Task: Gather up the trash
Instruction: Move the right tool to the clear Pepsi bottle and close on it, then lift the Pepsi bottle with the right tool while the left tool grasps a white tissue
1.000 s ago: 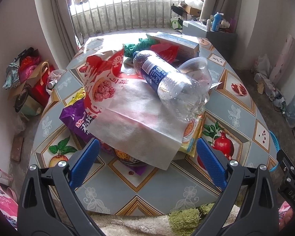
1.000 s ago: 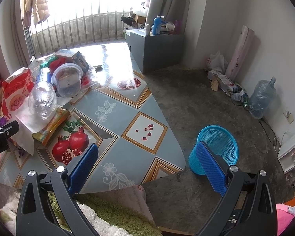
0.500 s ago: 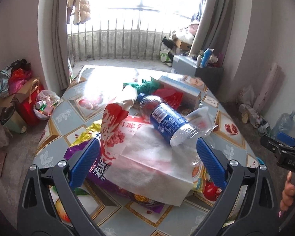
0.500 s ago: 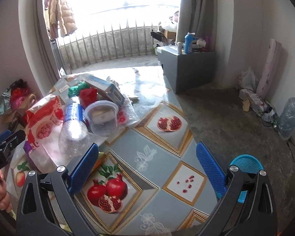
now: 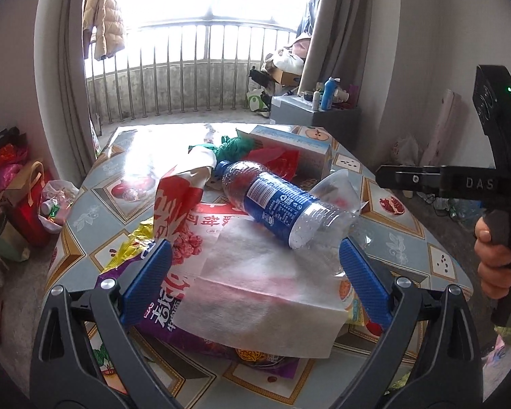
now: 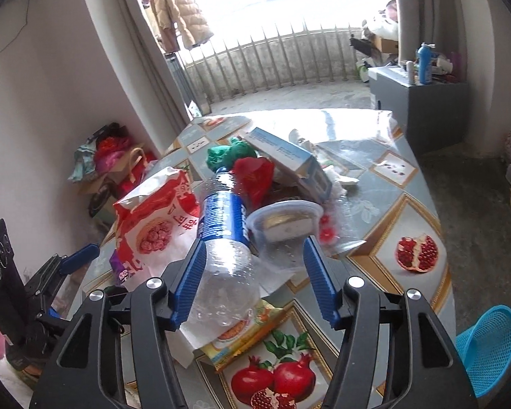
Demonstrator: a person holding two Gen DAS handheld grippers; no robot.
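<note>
- Since a second ago, the right gripper [image 6: 253, 281] has swung away from the floor and the blue basket [image 6: 487, 347] to face the trash pile, and its jaws, then at their widest, are closing.
- Between those blue pads lies the clear base of the plastic bottle [image 6: 226, 238]; the left pad sits against the bottle's side, while the right pad stands clear of it, in front of the clear plastic container [image 6: 284, 220].
- Left gripper [image 5: 255, 279] hangs wide open above the white paper sheet [image 5: 262, 293], gripping nothing.
- Seen from the left wrist, the bottle rests tilted across a red-and-white snack bag [image 5: 177, 211], its cap end towards the window.
- Behind it lie a crumpled red wrapper [image 6: 253, 175], a green bag [image 6: 230, 153] and a blue-and-white carton [image 6: 286, 155].
- All of this sits on the table [image 6: 385, 231] with its pomegranate pattern.
- At the right edge of the left wrist view, a hand [image 5: 495, 259] holds the right gripper's handle.
- Down on the floor at the table's right, the basket stands well apart from the pile.
</note>
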